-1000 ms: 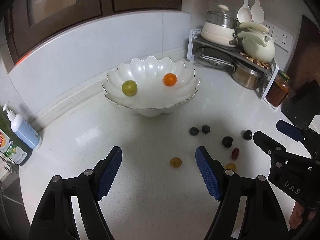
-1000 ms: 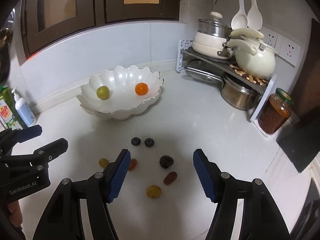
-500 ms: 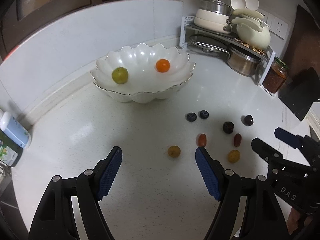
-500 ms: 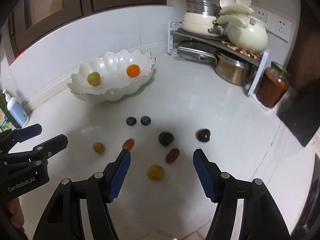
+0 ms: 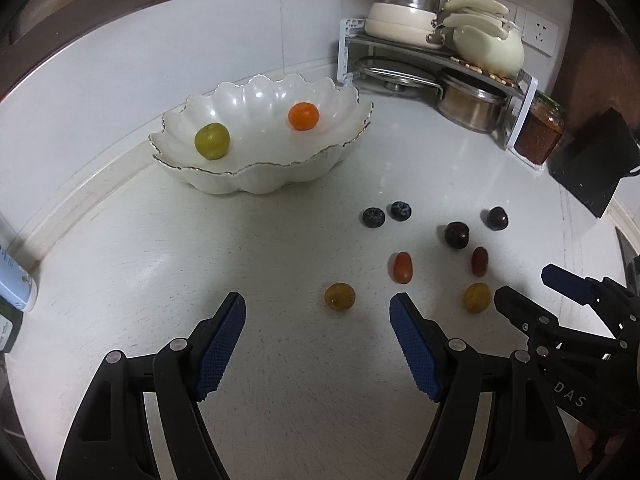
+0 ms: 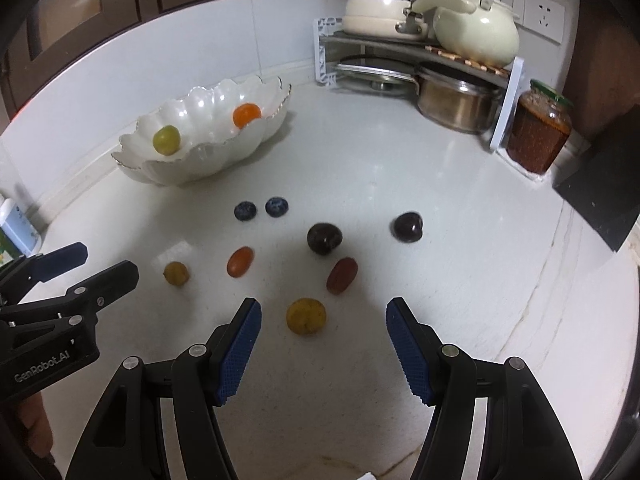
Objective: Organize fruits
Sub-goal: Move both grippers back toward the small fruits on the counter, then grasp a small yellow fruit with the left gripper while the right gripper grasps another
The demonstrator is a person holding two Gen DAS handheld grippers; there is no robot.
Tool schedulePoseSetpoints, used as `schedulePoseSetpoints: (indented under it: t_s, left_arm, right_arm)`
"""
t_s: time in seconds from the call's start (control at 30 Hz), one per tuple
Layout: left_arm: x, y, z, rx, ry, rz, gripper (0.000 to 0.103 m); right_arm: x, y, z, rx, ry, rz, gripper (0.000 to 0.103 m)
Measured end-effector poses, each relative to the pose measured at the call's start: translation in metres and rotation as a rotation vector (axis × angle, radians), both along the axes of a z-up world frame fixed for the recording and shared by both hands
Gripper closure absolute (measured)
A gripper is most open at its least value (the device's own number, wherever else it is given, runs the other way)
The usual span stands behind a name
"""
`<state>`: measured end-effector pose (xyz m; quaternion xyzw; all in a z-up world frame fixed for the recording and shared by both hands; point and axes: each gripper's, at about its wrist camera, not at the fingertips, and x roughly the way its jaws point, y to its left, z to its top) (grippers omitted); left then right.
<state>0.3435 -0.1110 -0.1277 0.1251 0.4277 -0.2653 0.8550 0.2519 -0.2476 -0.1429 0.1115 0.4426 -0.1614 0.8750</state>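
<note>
Right now you're hovering both tongs over the loose fruit on the counter (image 5: 280, 380), and neither is gripping anything. Your left tongs (image 5: 318, 312) are standing apart with the yellow fruit (image 5: 339, 297) just ahead of the tips, slightly toward the right pad. Your right tongs (image 6: 323, 316) are gaping too, with the other yellow fruit (image 6: 306, 316) sitting between the pads, nearer the left one.

Watch the risks here. These pieces are round and smooth-looking, so an off-centre squeeze is likely to squirt one sideways and send it rolling toward the counter's edge. The two tongs are working close together, and the left one's right finger is sitting near the right-hand fruit, so you could be clipping each other. The reddish oval fruit (image 5: 401, 267) is lying just beyond the left tips and could get nudged.

As for the fruit: small pieces are lying scattered mid-counter, apart from one another — two blueberries (image 6: 261, 209) side by side, two dark round ones (image 6: 324, 238), two reddish ovals, two dull yellow ones. The scalloped white bowl (image 5: 344, 148) is sitting toward the back wall, already holding a green fruit (image 5: 212, 141) and an orange one (image 5: 303, 116).
</note>
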Motion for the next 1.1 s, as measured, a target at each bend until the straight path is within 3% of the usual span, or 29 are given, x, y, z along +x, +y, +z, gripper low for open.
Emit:
schedulePoseSetpoints:
  t_s: [0.7, 1.0, 1.1]
  left_arm:
    - [0.018, -0.021, -0.037, 0.005, 0.029, -0.051, 0.044]
    - [0.020, -0.028, -0.042, 0.001, 0.037, -0.042, 0.057]
    - [0.021, -0.031, -0.044, 0.002, 0.055, -0.049, 0.066]
  right_arm:
    - [0.007, 0.005, -0.031, 0.001, 0.004, -0.024, 0.038]
    - [0.013, 0.007, -0.039, 0.029, 0.013, 0.007, 0.057]
    - [0.014, 0.004, -0.043, 0.039, 0.026, 0.013, 0.066]
